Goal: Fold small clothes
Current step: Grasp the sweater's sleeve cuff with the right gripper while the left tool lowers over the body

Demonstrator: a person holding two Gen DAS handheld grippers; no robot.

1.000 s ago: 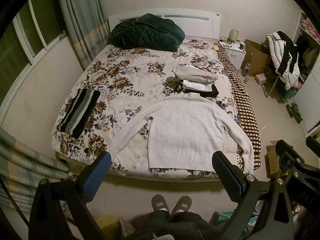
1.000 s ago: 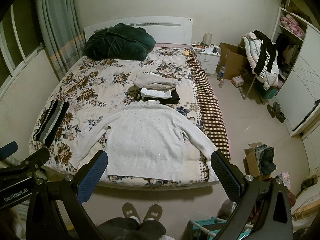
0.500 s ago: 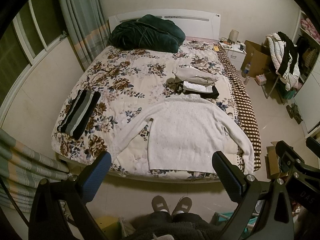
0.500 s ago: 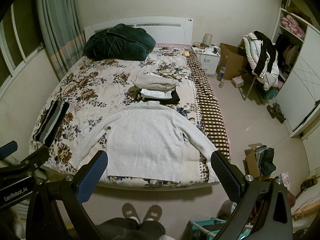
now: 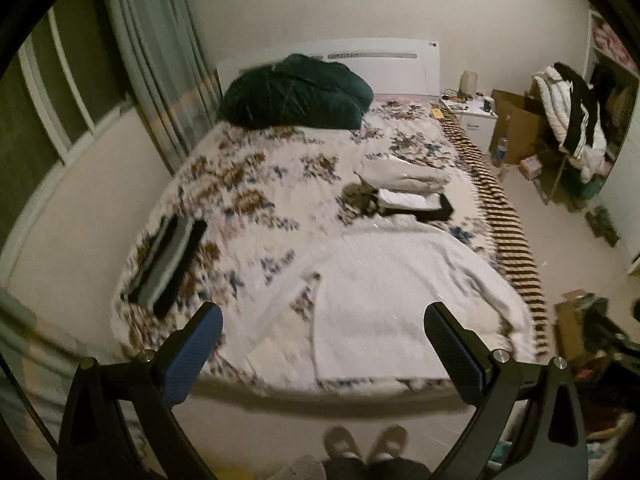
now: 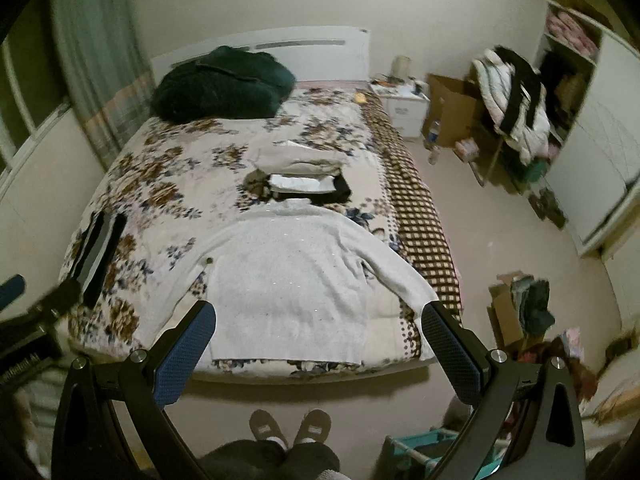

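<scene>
A white knit sweater (image 5: pixel 384 292) lies flat, sleeves spread, at the foot of a bed with a floral cover (image 5: pixel 256 184); it also shows in the right wrist view (image 6: pixel 296 276). My left gripper (image 5: pixel 322 344) is open and empty, held above the floor short of the bed's foot edge. My right gripper (image 6: pixel 320 340) is open and empty at the same distance, to the right. The left wrist view is blurred.
A pile of folded clothes (image 6: pixel 304 176) lies beyond the sweater. A folded striped garment (image 6: pixel 98 252) lies at the bed's left edge. A dark green quilt (image 6: pixel 220 84) sits by the headboard. Boxes (image 6: pixel 516 312), a nightstand (image 6: pixel 404 108) and a clothes-laden chair (image 6: pixel 512 108) stand right of the bed.
Both grippers have moved slightly toward the bed, so the sweater looks a little nearer. The left view is now motion-blurred. Nothing on the bed has moved.
</scene>
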